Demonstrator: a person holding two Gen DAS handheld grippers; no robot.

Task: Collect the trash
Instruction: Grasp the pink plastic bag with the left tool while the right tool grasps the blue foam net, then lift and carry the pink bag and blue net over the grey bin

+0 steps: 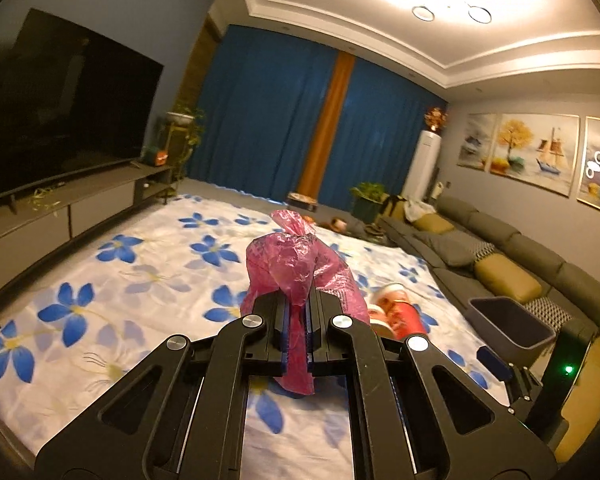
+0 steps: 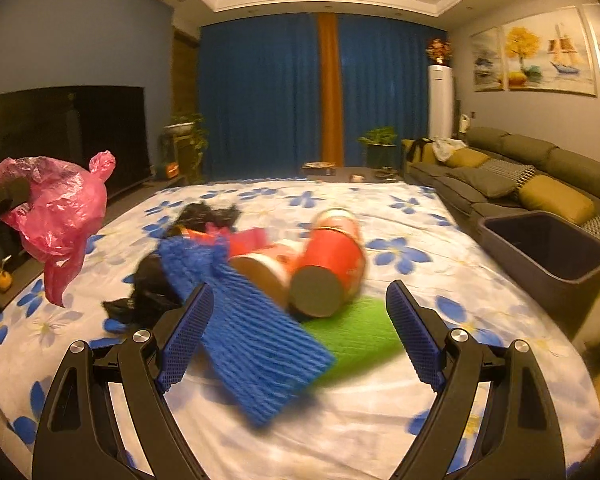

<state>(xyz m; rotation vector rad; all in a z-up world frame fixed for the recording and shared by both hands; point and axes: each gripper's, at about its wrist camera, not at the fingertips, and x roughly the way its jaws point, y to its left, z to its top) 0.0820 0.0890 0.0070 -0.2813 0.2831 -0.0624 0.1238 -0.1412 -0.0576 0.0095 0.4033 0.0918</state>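
My left gripper (image 1: pixel 298 312) is shut on a crumpled pink plastic bag (image 1: pixel 296 264) and holds it up above the flowered sheet; the bag also shows at the left of the right wrist view (image 2: pixel 56 208). My right gripper (image 2: pixel 300 308) is open and empty, low over a pile of trash: a blue foam net (image 2: pixel 244 328), two red paper cups (image 2: pixel 332 264) lying on their sides, a green foam net (image 2: pixel 356 336) and black plastic bags (image 2: pixel 152 288). A dark grey bin (image 2: pixel 548 256) stands at the right by the sofa, also seen in the left wrist view (image 1: pixel 512 324).
A white sheet with blue flowers (image 2: pixel 380 412) covers the floor. A grey sofa with cushions (image 2: pixel 520 176) runs along the right. A TV (image 1: pixel 60 112) on a low cabinet (image 1: pixel 52 216) stands at the left. Plants and blue curtains (image 2: pixel 268 92) are at the back.
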